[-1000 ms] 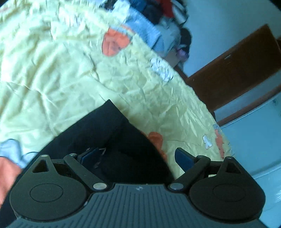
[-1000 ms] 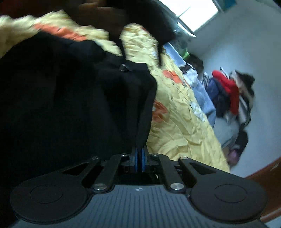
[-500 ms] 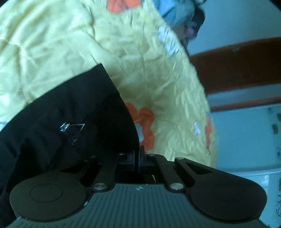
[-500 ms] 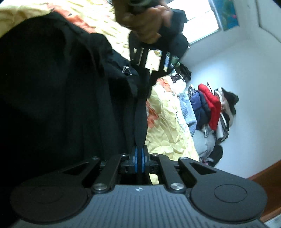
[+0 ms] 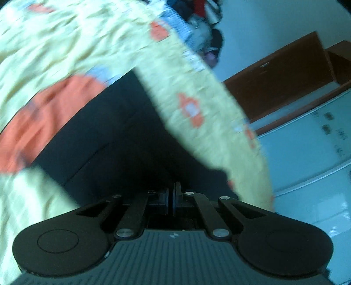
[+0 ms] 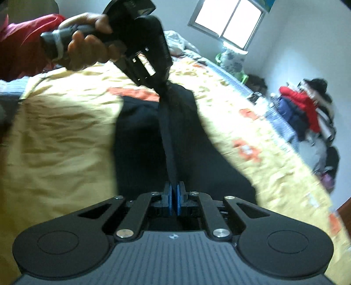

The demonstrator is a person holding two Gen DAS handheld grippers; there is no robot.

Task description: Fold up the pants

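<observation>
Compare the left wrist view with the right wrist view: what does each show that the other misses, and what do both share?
Left wrist only: the brown wooden furniture and the left claw seen from behind, shut on the black fabric pants.

Right wrist only: the bright window, the bare hand holding the left claw's handle, and the right claw shut on the pants.

Both: the pants on the yellow patterned bedsheet and the heap of clothes.
</observation>
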